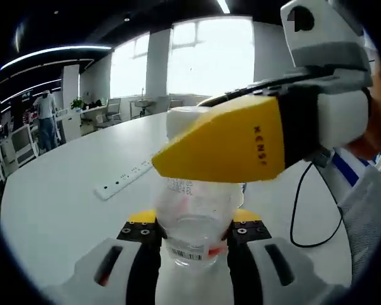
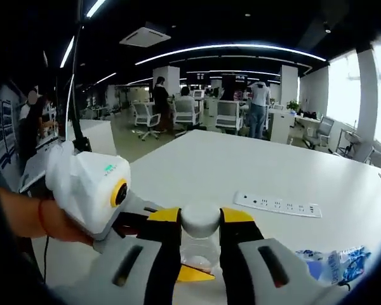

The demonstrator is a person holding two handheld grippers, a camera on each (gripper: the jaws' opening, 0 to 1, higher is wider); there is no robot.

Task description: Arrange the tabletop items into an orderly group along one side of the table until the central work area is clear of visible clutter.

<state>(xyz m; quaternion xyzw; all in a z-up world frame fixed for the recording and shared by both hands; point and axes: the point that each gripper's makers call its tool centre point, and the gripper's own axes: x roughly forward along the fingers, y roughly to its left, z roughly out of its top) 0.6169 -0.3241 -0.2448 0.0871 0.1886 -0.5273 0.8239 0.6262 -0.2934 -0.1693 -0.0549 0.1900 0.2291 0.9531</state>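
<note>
Bottle (image 1: 193, 222), clear plastic, white cap, barcode label low on its body, sits upright between the two grippers above the white table (image 1: 57, 203). Left gripper (image 1: 193, 232): jaws closed against the bottle's lower body on both sides, yellow-tipped black pads touching the plastic. Right gripper (image 2: 200, 229): jaws pinched on the white cap (image 2: 200, 218), one pad each side, as seen in the right gripper view; in the left gripper view the same gripper comes in from the right as a yellow wedge covering the cap. A hand (image 2: 32, 219) holds the left gripper's white body at the left of the right gripper view.

On the table: white power strip (image 1: 124, 178) lying flat, well apart from the bottle, farther out on the surface; black cable (image 1: 298, 210) looping at the right; crinkled blue-and-white wrapper (image 2: 336, 262) near the right gripper's right jaw. Background: open office, desks, chairs, people standing, large windows.
</note>
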